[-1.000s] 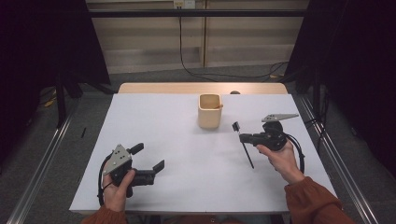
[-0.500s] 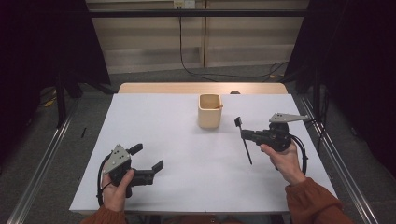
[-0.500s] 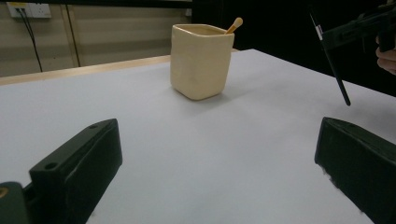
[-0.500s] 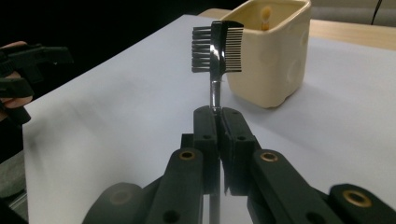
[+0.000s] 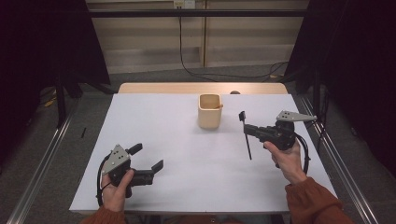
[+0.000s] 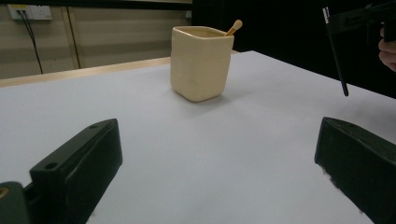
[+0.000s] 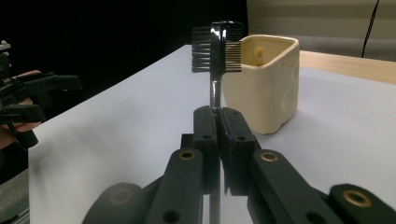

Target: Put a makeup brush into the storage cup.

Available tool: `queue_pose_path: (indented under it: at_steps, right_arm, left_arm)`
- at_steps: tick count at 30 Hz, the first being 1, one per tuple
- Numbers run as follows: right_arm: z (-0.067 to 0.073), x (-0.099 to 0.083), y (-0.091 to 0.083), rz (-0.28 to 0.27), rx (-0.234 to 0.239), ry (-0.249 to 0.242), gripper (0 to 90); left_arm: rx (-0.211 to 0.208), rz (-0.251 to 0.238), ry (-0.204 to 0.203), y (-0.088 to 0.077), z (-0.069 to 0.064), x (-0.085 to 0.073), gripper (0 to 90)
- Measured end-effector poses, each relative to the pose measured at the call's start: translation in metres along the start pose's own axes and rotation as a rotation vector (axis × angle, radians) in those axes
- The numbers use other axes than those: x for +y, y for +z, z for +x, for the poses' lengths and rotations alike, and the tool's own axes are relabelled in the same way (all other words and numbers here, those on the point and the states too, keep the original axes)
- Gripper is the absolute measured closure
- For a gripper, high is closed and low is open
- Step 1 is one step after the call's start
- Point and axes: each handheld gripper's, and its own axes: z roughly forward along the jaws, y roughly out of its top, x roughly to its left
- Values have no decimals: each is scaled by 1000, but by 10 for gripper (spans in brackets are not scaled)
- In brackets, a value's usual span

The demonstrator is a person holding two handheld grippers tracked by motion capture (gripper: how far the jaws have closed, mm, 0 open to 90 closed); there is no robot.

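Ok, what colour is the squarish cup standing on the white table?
Pale cream-yellow: the squarish ceramic cup shows best in the left gripper view, with a wooden stick poking out of it.

Pretty dim room tbh. White tabletop (image 5: 154, 121) with a bare wood strip along the far edge, grey carpet floor (image 5: 88, 121) around it, black curtains (image 5: 42, 42) on both sides. Beige panelled back wall (image 5: 243, 37) with a black cable (image 5: 187, 56) hanging from an outlet (image 5: 183, 3).

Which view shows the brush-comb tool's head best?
The right gripper view: the brush-comb tool shows bristles and comb teeth up close, clamped in the right claw. The high view and left gripper view show just a thin dark stick.
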Motion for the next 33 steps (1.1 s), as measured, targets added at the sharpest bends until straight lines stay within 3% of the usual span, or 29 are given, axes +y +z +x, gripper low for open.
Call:
queue_pose_path:
  at_steps: [6,10,24,33]
  right_arm:
    - [0,5,1,-10,10,-2,858]
    - [-1,8,7,11,22,-21,857]
    - [-4,36,20,-46,39,-20,857]
    - [-4,51,28,-66,33,-39,856]
  left_arm:
    - [-6,0,1,1,0,0,10]
    - [-6,-5,-4,1,-1,0,10]
    - [-22,2,18,2,-2,2,12]
    - [-14,-8,7,-1,-1,2,14]
